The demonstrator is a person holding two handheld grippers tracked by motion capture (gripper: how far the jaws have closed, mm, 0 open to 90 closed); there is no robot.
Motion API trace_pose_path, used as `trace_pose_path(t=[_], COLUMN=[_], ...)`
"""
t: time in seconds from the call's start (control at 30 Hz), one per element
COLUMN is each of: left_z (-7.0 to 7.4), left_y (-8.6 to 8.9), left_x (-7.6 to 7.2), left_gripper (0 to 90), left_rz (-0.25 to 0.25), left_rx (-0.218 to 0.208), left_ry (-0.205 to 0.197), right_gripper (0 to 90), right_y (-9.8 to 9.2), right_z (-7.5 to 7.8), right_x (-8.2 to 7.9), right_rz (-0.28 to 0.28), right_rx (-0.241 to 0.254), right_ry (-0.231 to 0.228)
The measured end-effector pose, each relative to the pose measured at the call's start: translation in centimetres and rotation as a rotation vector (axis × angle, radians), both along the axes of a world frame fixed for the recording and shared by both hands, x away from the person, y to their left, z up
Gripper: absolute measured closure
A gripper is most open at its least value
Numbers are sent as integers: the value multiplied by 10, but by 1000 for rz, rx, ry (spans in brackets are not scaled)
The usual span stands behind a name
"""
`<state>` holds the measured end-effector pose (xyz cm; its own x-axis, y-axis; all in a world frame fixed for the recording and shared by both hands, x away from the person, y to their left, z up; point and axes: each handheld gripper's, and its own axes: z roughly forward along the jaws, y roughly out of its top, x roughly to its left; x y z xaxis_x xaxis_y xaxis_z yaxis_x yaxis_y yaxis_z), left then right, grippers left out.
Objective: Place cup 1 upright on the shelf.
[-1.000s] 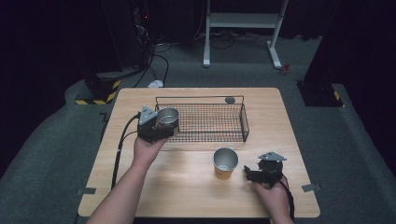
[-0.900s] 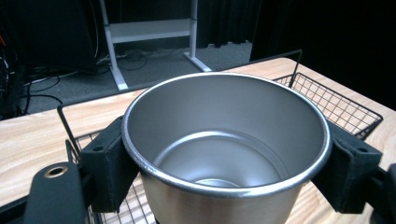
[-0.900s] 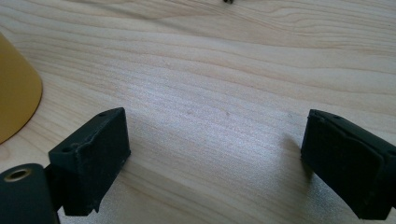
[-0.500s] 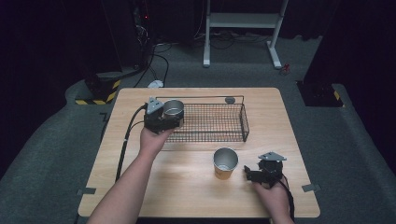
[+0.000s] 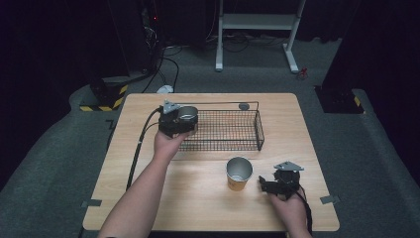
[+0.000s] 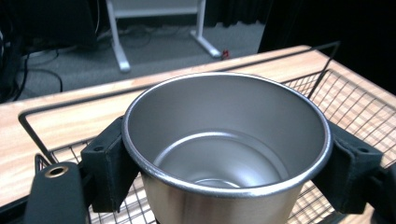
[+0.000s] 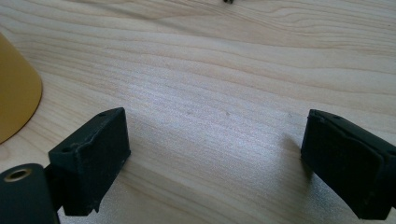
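An empty stainless steel cup (image 6: 224, 140) sits upright between my left gripper's (image 6: 229, 172) black pads, which press on its sides just below the rim. From above, the left gripper (image 5: 184, 119) holds this steel cup (image 5: 187, 114) over the left end of the black wire basket (image 5: 230, 131). A second cup (image 5: 239, 173), yellow outside and steel inside, stands on the wooden table in front of the basket. My right gripper (image 5: 266, 185) rests on the table just right of it, jaws wide apart on bare wood (image 7: 215, 154). The yellow cup's side (image 7: 16, 93) is at the left edge of the right gripper view.
The basket's wire floor (image 6: 355, 107) spreads under and to the right of the held cup. A small dark round object (image 5: 243, 106) lies on the table behind the basket. The left gripper's cable (image 5: 140, 146) trails toward the table's front left. A white frame (image 5: 257, 22) stands on the floor beyond.
My left hand has carried the steel cup to the right and farther away, from beside the basket's left end to over it. The right gripper and the yellow cup have not moved.
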<state>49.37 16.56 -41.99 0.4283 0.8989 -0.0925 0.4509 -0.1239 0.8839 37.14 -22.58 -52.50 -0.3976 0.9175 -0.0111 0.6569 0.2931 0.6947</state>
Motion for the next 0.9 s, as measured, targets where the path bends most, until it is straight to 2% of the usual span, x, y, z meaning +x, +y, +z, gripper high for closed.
trace_pose_path(t=[0.07, 0.27, 0.57, 0.73, 0.9], left_z=[-2, -4, -10, -15, -18], left_y=[-1, -6, -17, -18, -19], left_x=[4, 14, 29, 33, 36], left_gripper=[187, 187, 187, 187, 187], left_rz=[5, 22, 46, 57, 71], left_rx=[24, 51, 137, 156, 180], left_ry=[14, 53, 146, 161, 212], right_gripper=[72, 72, 72, 72, 72], right_y=[0, 0, 0, 0, 0], right_z=[0, 0, 0, 0, 0], right_x=[0, 0, 0, 0, 0], right_rz=[0, 2, 2, 0, 0], right_rx=[0, 0, 0, 0, 0], right_ry=[0, -1, -2, 0, 0])
